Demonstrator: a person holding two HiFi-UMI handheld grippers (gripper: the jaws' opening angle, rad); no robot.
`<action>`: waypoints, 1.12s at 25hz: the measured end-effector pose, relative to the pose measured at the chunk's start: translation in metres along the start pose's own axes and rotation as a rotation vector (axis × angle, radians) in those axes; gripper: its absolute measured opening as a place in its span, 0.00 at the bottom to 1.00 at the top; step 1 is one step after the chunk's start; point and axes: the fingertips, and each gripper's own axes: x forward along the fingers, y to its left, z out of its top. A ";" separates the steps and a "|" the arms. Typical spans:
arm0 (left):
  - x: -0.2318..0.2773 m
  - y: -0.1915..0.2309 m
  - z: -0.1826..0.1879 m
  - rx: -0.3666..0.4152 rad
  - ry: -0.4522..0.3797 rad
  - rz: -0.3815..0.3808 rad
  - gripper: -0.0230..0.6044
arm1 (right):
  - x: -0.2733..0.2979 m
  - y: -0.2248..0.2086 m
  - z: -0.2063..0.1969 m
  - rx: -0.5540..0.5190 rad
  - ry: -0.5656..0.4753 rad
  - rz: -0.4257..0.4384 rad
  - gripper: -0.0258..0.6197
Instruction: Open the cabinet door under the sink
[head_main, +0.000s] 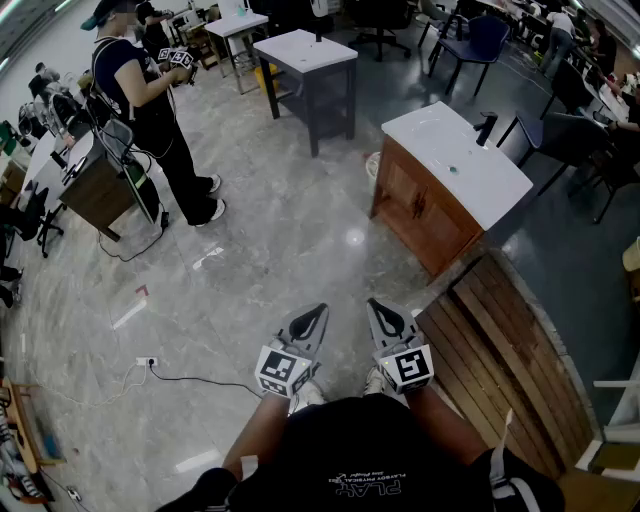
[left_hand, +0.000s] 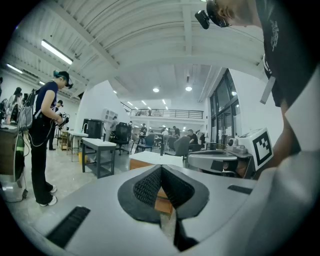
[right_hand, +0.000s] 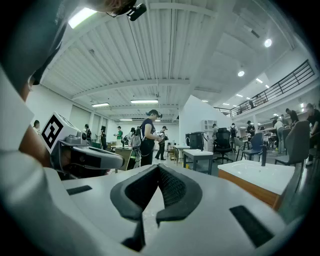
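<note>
The cabinet door (head_main: 410, 200) is on the front of the brown wooden cabinet (head_main: 450, 245) under the white sink (head_main: 455, 160), and it is shut flat. We stand well away from the cabinet, with bare floor (head_main: 300, 230) between us and it, so we think the job has not begun yet.

We hold the left tongs (head_main: 313, 320) and the right tongs (head_main: 387, 320) close to our body, side by side, both aimed toward the cabinet. We think they are held like this because we must walk closer first. Both tongs are pinched all the way together, and nothing is between them. To pull the door, we guess one of them must spread apart near the small dark mark (head_main: 418, 206) on the door, which may be the handle.

The cabinet is like a box, but with the door shut we cannot see what is in it. The sink bowl looks empty. A dark tap (head_main: 486, 128) stands at the far edge of the cabinet. A wooden platform (head_main: 510, 370) lies just beside the cabinet, on the side near us.
</note>
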 end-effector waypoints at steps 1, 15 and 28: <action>0.000 0.002 -0.001 0.000 0.001 -0.001 0.07 | 0.002 0.001 -0.001 -0.001 0.003 -0.001 0.07; -0.031 0.040 -0.008 0.004 0.005 -0.030 0.07 | 0.028 0.034 -0.003 0.020 -0.017 -0.056 0.08; -0.020 0.078 -0.009 0.002 0.000 -0.091 0.07 | 0.045 0.029 -0.012 0.051 0.014 -0.175 0.07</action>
